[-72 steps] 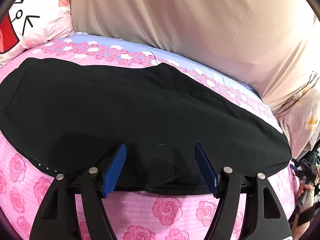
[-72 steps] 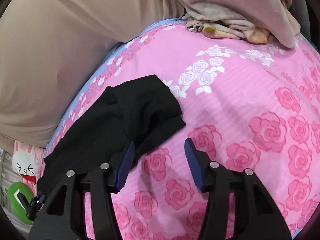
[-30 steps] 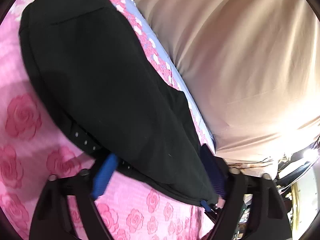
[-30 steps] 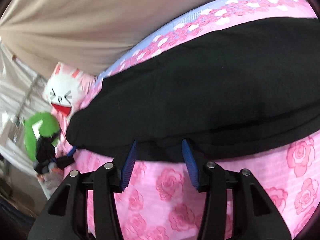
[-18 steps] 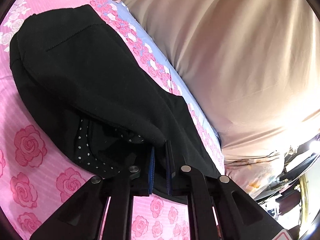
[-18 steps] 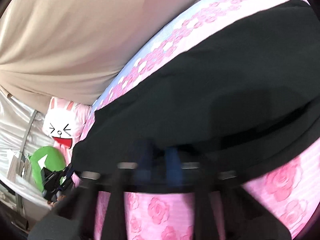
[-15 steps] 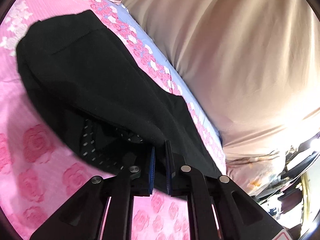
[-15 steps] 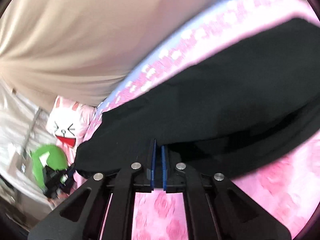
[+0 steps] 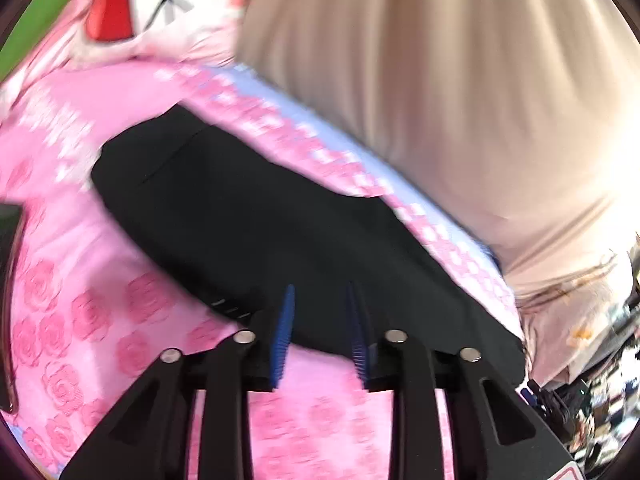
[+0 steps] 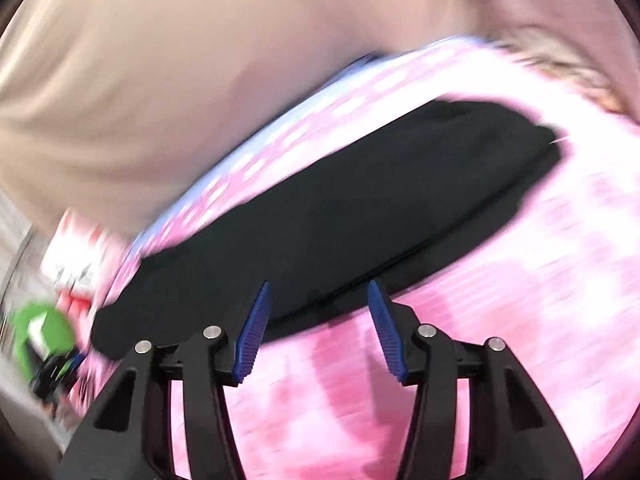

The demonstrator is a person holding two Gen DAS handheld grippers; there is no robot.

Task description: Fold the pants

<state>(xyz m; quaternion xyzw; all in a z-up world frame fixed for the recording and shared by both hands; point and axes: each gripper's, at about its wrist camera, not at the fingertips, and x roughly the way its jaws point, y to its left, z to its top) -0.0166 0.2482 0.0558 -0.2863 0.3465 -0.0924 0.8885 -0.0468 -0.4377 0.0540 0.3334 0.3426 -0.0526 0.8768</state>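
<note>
Having pinched and carried the near edge over, I'm now spreading both the left gripper (image 9: 320, 330) and right gripper (image 10: 318, 330) off the pants (image 9: 280, 224), lying doubled lengthwise on the pink bedspread (image 9: 100, 280), and I'm judging a crosswise fold next.

A bed under a pink rose-print sheet (image 9: 100, 320) with a lilac border along its far edge. A beige curtain (image 9: 440, 100) hangs behind. A rabbit-print pillow (image 9: 152, 4) sits at the far left corner.

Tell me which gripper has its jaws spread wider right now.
The right gripper: its blue pads stand farther apart than the left gripper; both just opened, off the black pants.
</note>
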